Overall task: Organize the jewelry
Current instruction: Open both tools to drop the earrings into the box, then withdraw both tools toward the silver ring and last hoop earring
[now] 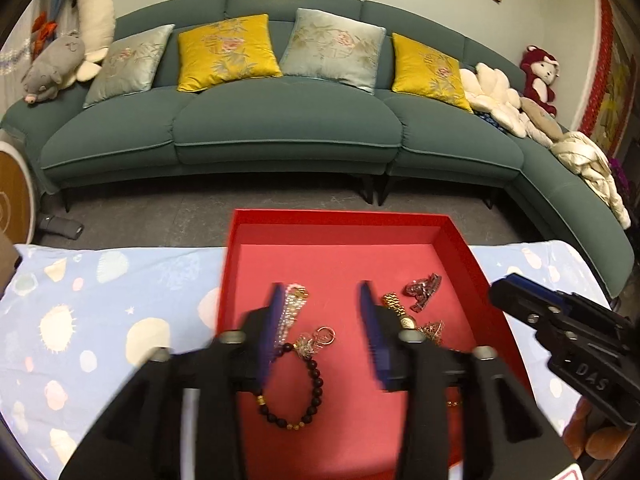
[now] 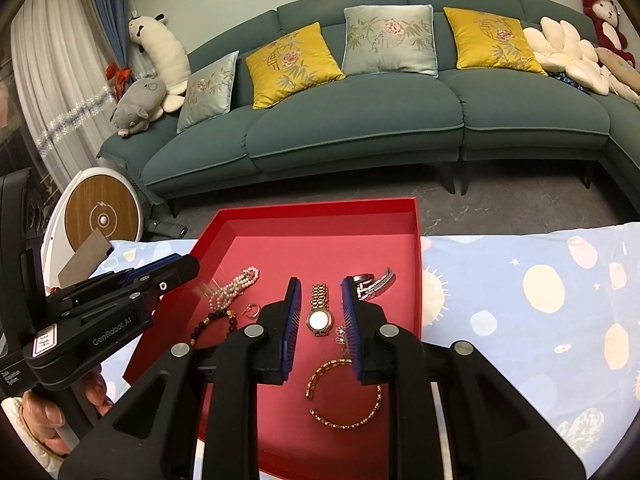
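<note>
A shallow red tray on the blue patterned cloth holds the jewelry. My left gripper hovers open over its left half, above a dark bead bracelet and beside a pearl bracelet and a gold ring. My right gripper stands open with a gold watch lying on the tray floor between its fingers, the pads clear of it. A gold bangle lies nearer, partly under the right finger. A silver watch sits by the tray's right wall.
The table wears a pale blue cloth with planet prints. Behind it run grey floor and a long teal sofa with cushions and plush toys. A round white and wood device stands at the left. A hand holds the left gripper.
</note>
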### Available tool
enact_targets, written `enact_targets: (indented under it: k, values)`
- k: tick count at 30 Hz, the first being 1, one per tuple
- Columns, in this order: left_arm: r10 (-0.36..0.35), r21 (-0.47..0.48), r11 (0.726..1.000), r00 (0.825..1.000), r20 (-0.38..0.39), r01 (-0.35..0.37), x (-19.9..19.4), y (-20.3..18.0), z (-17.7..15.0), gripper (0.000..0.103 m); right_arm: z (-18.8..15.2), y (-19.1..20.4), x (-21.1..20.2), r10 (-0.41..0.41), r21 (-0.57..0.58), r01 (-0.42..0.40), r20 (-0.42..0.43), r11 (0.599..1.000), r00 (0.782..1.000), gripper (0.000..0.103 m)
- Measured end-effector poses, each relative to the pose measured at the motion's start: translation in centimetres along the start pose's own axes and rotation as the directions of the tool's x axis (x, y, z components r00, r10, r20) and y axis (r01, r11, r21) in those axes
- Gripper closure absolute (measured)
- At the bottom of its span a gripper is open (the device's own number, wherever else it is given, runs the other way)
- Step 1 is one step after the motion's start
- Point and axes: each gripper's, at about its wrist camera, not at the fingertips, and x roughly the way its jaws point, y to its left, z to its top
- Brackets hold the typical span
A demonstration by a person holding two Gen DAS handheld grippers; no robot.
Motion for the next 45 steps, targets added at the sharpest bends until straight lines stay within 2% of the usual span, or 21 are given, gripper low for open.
enact_targets:
  k: [1, 4, 7, 13, 17, 20, 24, 28, 36, 38, 42, 45]
  values:
    - [-0.002, -0.007, 1.0, 1.0, 0.017, 0.002, -0.8, 0.2, 0.0, 0.054, 0.1, 0.0, -0.7, -0.001, 0.003, 0.001, 0.014, 1.0, 1.0, 0.068]
    - [-0.019, -0.018, 1.0, 0.999, 0.041, 0.02, -3.8, 0.9, 0.3, 0.054, 0.6, 0.3, -4.1, 0.006, 0.001, -0.007, 0.067, 1.0, 0.998, 0.065]
    - [-0.019, -0.035, 0.999, 0.997, 0.081, 0.022, -8.2, 2.1, -0.2, 0.049, 0.6, 0.9, -8.3, 0.004, -0.005, -0.004, 0.108, 1.0, 0.994, 0.054]
    - [0.076, -0.012, 0.997, 0.99, 0.118, -0.075, -15.7, 4.0, -3.3, 0.045, -2.0, 2.7, -16.1, -0.013, -0.011, 0.015, 0.147, 1.0, 0.989, 0.05]
    - [0.071, -0.048, 0.997, 0.994, 0.084, -0.067, -17.8, 5.2, -6.1, 0.043, -5.7, 3.3, -18.0, -0.009, 0.038, 0.005, 0.113, 0.999, 0.994, 0.048]
    - [0.101, -0.063, 0.993, 0.993, 0.067, -0.097, -17.4, 5.7, -8.7, 0.039, -8.2, 4.0, -17.2, 0.008, 0.051, -0.012, 0.062, 0.999, 0.998, 0.048]
    - [0.119, -0.063, 0.991, 0.992, -0.035, -0.121, -13.8, 6.0, -11.3, 0.039, -10.7, 6.1, -13.9, -0.017, -0.027, 0.016, -0.017, 0.999, 1.0, 0.048]
    - [0.124, -0.063, 0.989, 0.987, -0.103, -0.131, -10.6, 6.7, -12.8, 0.039, -12.5, 7.1, -9.9, -0.014, -0.056, 0.008, -0.1, 0.998, 0.995, 0.049]
    - [0.135, -0.064, 0.987, 0.981, -0.137, -0.145, -7.8, 7.4, -14.3, 0.039, -14.6, 8.7, -4.1, -0.068, -0.167, 0.035, -0.199, 0.985, 0.978, 0.053]
    - [0.128, -0.074, 0.987, 0.982, -0.142, -0.14, -7.7, 7.7, -14.4, 0.039, -15.2, 8.8, -3.3, -0.073, -0.178, 0.034, -0.222, 0.984, 0.972, 0.06]
    - [0.126, -0.073, 0.988, 0.982, -0.139, -0.137, -7.9, 7.8, -14.4, 0.039, -15.7, 8.9, -2.3, -0.083, -0.196, 0.035, -0.242, 0.98, 0.967, 0.063]
    - [0.116, -0.074, 0.989, 0.984, -0.135, -0.127, -8.0, 7.7, -14.3, 0.039, -15.9, 9.1, -2.1, -0.088, -0.207, 0.037, -0.244, 0.978, 0.966, 0.071]
